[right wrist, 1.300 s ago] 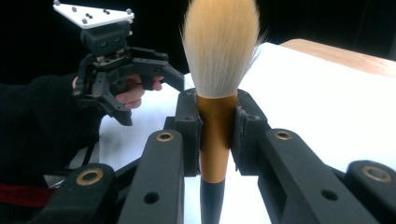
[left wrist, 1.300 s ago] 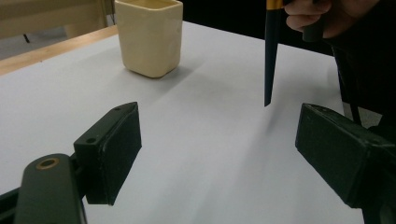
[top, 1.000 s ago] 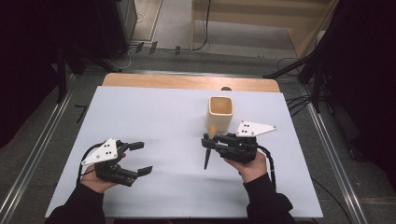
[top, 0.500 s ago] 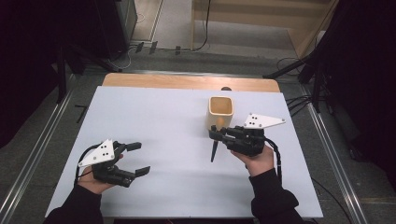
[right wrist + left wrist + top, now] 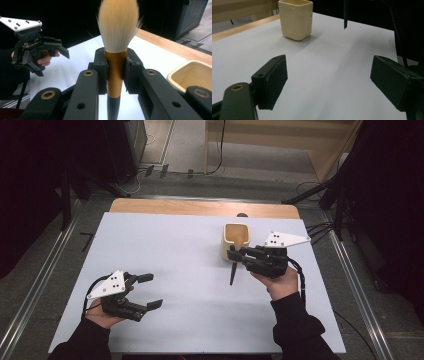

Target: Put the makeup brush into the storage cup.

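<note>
A makeup brush with tan bristles (image 5: 117,25), a gold ferrule and a dark handle (image 5: 232,276) stands upright in my right gripper (image 5: 116,66), whose jaws are shut on the ferrule. In the high view the right gripper (image 5: 234,255) hovers just in front of a cream square cup (image 5: 235,240), with the brush handle pointing down toward the table. My left gripper (image 5: 152,290) rests open and holding nothing at the near left. In the left gripper view, the cup (image 5: 295,18) stands well beyond the left gripper (image 5: 329,82), and the handle tip (image 5: 345,15) hangs to the cup's right.
A white sheet (image 5: 175,250) covers the table, with a wooden strip (image 5: 200,207) along its far edge. Dark equipment, cables and metal rails surround the table. The other hand's gripper (image 5: 53,50) is in the right gripper view at the left.
My right gripper has moved away from me and slightly right with the brush, closer to the cup. The left gripper has barely moved.
</note>
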A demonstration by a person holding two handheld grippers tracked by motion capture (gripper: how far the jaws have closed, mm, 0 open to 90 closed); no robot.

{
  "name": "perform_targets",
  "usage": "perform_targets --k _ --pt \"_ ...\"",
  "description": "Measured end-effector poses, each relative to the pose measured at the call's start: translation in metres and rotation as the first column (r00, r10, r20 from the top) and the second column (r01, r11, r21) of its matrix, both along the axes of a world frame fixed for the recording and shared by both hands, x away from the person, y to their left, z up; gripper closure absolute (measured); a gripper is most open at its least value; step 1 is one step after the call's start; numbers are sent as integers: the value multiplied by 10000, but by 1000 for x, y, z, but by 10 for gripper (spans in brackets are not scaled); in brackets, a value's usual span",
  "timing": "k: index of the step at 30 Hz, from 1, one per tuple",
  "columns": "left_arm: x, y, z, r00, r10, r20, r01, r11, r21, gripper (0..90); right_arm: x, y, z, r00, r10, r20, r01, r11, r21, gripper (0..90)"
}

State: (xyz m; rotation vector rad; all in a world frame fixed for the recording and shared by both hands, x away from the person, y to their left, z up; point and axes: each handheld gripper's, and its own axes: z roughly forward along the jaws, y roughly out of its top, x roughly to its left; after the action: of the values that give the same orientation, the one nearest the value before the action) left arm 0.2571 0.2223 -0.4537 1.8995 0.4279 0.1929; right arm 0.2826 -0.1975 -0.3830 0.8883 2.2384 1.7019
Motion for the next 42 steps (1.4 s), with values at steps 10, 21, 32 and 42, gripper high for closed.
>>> perform_targets --k 10,21,32,42 --pt "0 1 0 10000 59 5 -59 10000 -78 147 9 -2 12 9999 -101 34 102 9999 -94 765" --pt "0 2 1 9999 137 23 -136 9998 -119 148 20 -1 27 9995 -294 151 296 9995 -84 766" --pt "0 3 1 9998 183 -34 -184 9997 -177 149 32 -5 45 9976 -590 356 597 9981 -168 766" --pt "1 3 1 9999 158 -20 -159 9996 -236 151 44 -9 62 9934 -964 616 981 9949 -251 766"
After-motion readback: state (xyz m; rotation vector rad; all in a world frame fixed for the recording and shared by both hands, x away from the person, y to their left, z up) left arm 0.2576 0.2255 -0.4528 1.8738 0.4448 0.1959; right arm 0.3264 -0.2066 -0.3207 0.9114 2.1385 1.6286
